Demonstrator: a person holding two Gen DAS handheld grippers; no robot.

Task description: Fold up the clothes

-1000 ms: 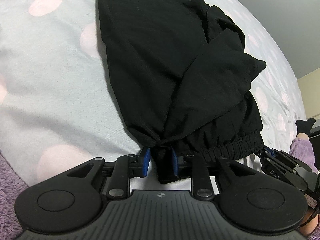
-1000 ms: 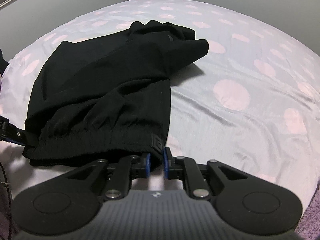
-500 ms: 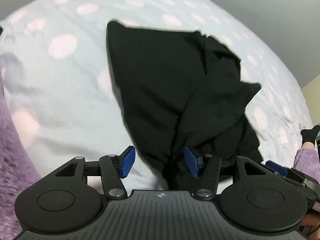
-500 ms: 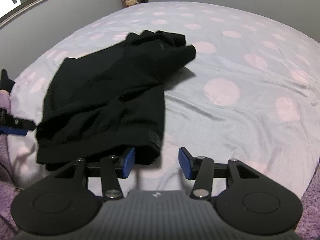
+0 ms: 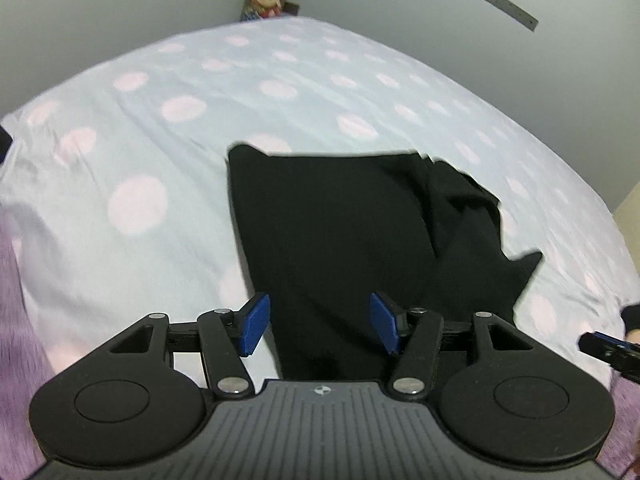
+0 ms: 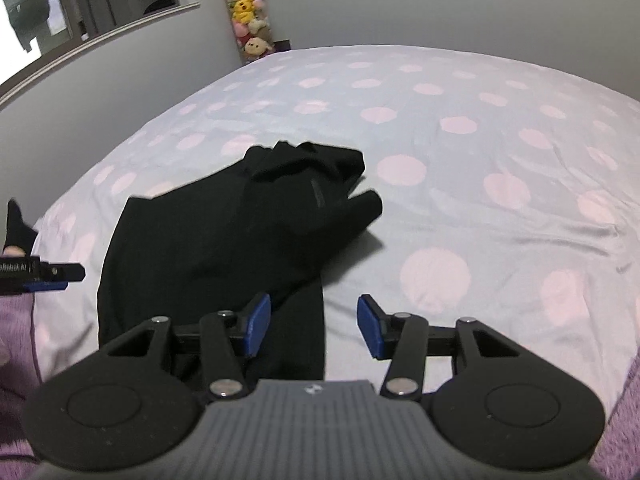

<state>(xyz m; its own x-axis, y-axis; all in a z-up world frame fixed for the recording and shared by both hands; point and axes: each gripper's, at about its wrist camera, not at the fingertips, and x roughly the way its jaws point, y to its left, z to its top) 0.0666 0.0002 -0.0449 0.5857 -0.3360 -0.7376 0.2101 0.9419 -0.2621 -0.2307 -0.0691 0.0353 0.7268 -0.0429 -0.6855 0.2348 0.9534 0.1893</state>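
Note:
A black garment, folded over on itself, lies flat on the dotted bed sheet. My left gripper hovers open above its near end, blue pads apart and clear of the cloth. In the right wrist view the same garment stretches away to the left of centre, its bunched end farthest from me. My right gripper is open over the garment's near right corner and holds nothing. Each view catches the other gripper at its edge: the right gripper's tip and the left gripper's tip.
The pale blue sheet with pink dots spreads wide to the right of the garment. Plush toys hang in the far wall corner. A foot in a black sock rests at the bed's left edge. Purple sleeves frame the views.
Both grippers were shut on the garment's near hem; they have opened, let it go, and risen and tilted up. The garment now lies loose on the bed.

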